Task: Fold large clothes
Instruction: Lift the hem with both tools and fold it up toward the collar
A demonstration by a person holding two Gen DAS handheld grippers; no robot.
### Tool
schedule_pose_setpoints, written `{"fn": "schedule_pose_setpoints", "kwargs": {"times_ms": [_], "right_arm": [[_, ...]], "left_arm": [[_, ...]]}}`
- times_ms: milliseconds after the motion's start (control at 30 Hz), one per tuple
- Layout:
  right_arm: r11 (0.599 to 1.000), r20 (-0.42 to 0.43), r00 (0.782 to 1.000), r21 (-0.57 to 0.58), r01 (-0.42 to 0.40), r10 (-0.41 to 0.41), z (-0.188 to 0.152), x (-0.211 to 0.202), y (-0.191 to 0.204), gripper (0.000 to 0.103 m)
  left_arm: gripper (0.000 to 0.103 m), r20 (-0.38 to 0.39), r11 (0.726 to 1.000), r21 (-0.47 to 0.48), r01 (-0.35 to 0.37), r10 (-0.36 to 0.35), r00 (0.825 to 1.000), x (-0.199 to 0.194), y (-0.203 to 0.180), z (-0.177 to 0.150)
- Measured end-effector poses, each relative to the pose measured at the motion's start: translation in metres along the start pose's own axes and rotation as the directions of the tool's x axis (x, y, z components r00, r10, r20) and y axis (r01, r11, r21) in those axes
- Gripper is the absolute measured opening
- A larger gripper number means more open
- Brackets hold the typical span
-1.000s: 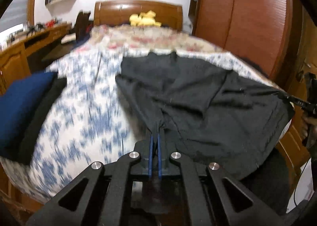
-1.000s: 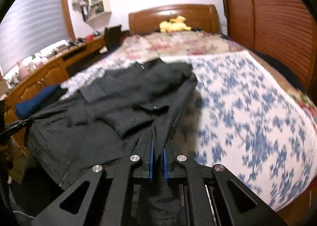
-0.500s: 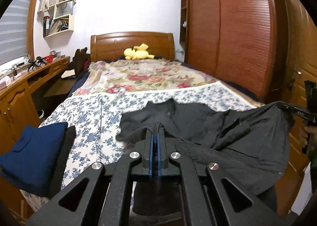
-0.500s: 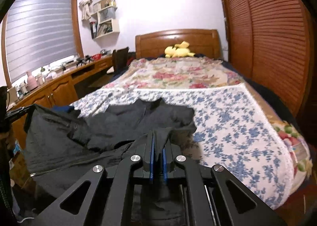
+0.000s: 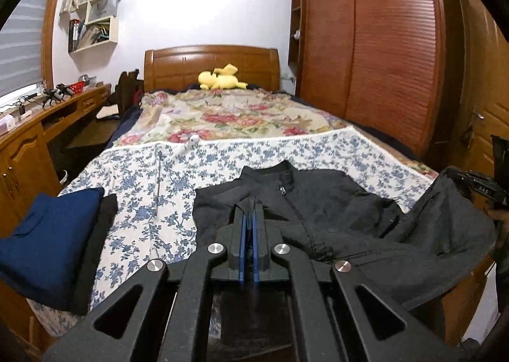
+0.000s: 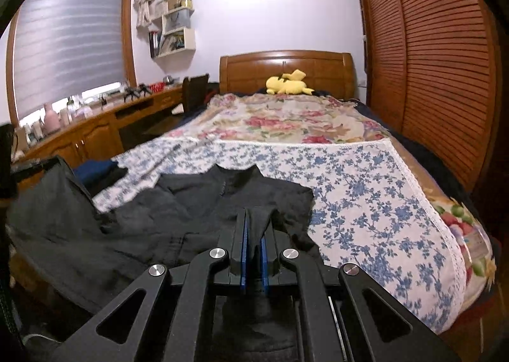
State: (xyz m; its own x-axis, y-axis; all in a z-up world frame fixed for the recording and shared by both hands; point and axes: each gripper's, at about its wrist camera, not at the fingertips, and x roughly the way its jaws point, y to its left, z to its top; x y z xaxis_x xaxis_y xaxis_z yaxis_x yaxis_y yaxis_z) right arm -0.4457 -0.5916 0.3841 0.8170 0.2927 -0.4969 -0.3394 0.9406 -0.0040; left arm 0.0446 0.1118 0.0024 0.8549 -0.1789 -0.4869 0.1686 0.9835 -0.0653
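Observation:
A large black jacket (image 5: 334, 203) lies on the near end of the bed, collar and zip pointing toward the headboard. My left gripper (image 5: 249, 203) is shut on its hem, black cloth pinched between the blue pads. In the right wrist view the same black jacket (image 6: 191, 212) spreads to the left, and my right gripper (image 6: 254, 215) is shut on a fold of its hem. Both held edges are raised off the bed while the collar end rests on the sheet. At the far right of the left wrist view the right gripper (image 5: 483, 190) shows, holding the other corner.
The bed carries a blue-flowered sheet (image 5: 143, 177) and a rose-patterned cover (image 5: 241, 114). A folded navy garment (image 5: 41, 235) lies at the near left corner. A yellow plush toy (image 5: 222, 77) sits by the headboard. A wooden desk (image 5: 28, 139) runs along the left, a wardrobe (image 5: 381, 53) along the right.
Both grippers have risen with the jacket's hem, lifting the near edge off the bed. The jacket now reaches less far up the bed, and more of the room shows.

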Motion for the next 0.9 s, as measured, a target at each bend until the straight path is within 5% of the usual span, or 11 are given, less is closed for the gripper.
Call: {"fn": "schedule_pose_setpoints", "kwargs": {"times_ms": [300,567,900], "right_arm": [[0.997,0.021,0.997,-0.040,0.072,-0.072,0.042,0.094,-0.017,0.006],[0.991,0.045,0.990,0.045,0.130,-0.132,0.048,0.155,-0.036,0.006],[0.982,-0.013,0.983,0.050,0.184,-0.184,0.066,0.223,-0.037,0.007]], "left_arm": [[0.004,0.046,0.999,-0.033,-0.015,0.016,0.999,0.070,0.005,0.040],[0.004,0.100,0.997,-0.033,-0.072,0.075,0.992,0.123,0.013,0.060],[0.004,0.065,0.993,-0.084,-0.088,0.093,0.993,0.172,0.049,0.046]]}}
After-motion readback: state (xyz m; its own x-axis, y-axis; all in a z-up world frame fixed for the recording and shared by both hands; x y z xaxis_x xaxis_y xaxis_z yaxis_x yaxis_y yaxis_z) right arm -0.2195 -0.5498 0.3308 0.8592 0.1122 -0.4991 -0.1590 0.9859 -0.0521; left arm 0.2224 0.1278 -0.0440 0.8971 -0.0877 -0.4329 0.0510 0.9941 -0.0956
